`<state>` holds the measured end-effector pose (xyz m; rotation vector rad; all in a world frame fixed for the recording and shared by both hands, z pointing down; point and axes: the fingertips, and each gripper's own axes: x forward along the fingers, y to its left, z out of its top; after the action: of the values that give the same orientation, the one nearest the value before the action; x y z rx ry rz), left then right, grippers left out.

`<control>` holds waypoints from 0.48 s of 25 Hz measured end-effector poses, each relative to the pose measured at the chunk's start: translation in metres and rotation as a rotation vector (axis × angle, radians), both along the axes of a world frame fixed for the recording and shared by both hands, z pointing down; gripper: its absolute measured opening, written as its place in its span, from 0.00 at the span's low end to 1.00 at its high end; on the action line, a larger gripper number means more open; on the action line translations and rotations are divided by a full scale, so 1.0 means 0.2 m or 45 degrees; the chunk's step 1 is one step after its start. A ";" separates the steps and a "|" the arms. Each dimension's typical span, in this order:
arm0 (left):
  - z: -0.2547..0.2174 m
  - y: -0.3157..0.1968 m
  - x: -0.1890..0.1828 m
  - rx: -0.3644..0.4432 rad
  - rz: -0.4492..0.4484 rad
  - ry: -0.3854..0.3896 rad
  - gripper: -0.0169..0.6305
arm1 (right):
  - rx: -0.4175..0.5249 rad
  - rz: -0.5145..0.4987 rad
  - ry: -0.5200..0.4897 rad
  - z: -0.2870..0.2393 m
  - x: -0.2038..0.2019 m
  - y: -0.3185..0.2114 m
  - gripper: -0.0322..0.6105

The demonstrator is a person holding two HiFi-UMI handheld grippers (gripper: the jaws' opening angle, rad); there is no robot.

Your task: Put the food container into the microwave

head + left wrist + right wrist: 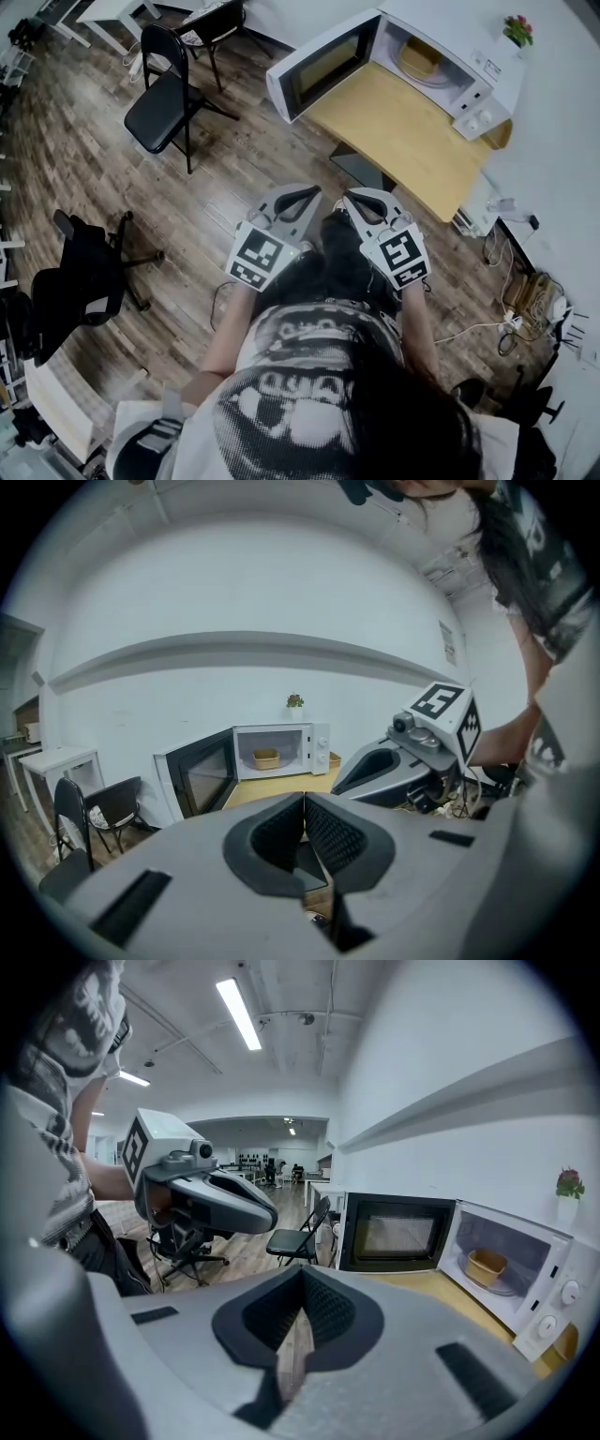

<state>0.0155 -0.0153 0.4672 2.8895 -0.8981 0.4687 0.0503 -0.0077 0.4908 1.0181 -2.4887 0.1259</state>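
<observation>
Both closed and empty, my left tool (299, 198) and right tool (367, 202) face the food container (422, 58) inside the microwave (480, 92), nearer the right.

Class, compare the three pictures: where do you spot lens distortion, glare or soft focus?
Head view: fisheye bend curves the brown plank floor and the light wooden table. Left gripper view: black round vignette; the grey wall ledge bows into an arch. Right gripper view: the ceiling strip light burns out to white; the tan food container in the white open microwave looks soft.
</observation>
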 end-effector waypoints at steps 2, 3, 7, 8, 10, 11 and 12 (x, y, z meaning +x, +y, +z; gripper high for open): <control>-0.01 0.00 0.00 0.003 0.001 0.002 0.03 | 0.000 0.002 -0.005 0.00 0.00 0.00 0.06; -0.01 0.01 0.00 0.006 0.002 0.002 0.03 | 0.000 0.002 -0.008 -0.01 0.01 0.01 0.06; -0.02 0.02 0.03 0.016 0.018 0.004 0.03 | -0.001 0.011 -0.018 -0.02 0.03 0.02 0.06; -0.02 0.02 0.04 0.018 0.024 0.004 0.03 | -0.001 0.016 -0.021 -0.02 0.04 0.02 0.06; -0.02 0.03 0.06 0.019 0.038 0.003 0.03 | -0.003 0.027 -0.025 -0.01 0.06 0.02 0.06; -0.01 0.04 0.07 0.018 0.045 0.002 0.03 | -0.004 0.034 -0.026 -0.01 0.07 0.02 0.06; -0.01 0.04 0.08 0.017 0.051 0.000 0.03 | -0.006 0.040 -0.026 -0.01 0.09 0.02 0.06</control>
<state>0.0309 -0.0074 0.4649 2.9246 -0.8484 0.4679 0.0680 -0.0030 0.4898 1.0596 -2.4905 0.1524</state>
